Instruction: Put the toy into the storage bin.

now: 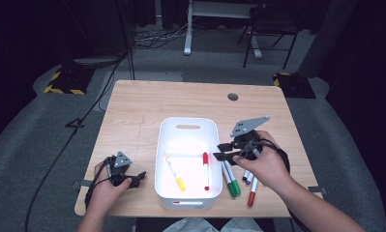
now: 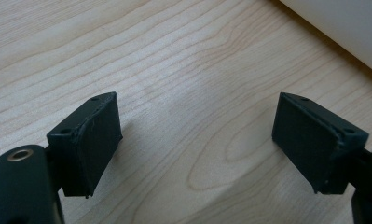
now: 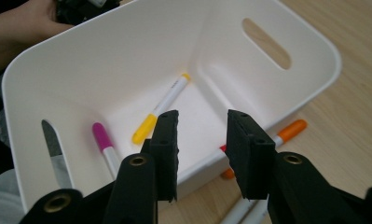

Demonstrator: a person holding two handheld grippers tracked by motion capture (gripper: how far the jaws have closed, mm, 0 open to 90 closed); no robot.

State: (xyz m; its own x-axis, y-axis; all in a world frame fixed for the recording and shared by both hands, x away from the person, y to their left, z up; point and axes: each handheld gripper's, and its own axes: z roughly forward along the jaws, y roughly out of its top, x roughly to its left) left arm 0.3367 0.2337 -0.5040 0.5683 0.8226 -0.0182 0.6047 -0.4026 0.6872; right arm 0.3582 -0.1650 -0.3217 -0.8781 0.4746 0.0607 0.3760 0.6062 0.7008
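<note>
White bin (image 1: 167,140) sits at the table's (image 1: 132,111) near edge, middle; a yellow marker (image 1: 175,174), a red marker (image 1: 206,170) and a pink marker (image 3: 104,142) lie inside. More markers, a green marker (image 1: 232,181) among them, lie on the table just right of the bin. Right gripper (image 1: 218,151) hovers over the bin's right rim, jaws parted, nothing between. Left gripper (image 1: 141,176) rests near the front-left corner, jaws apart and bare over wood.

Black fingers (image 3: 249,154), grey plate (image 1: 248,126).
</note>
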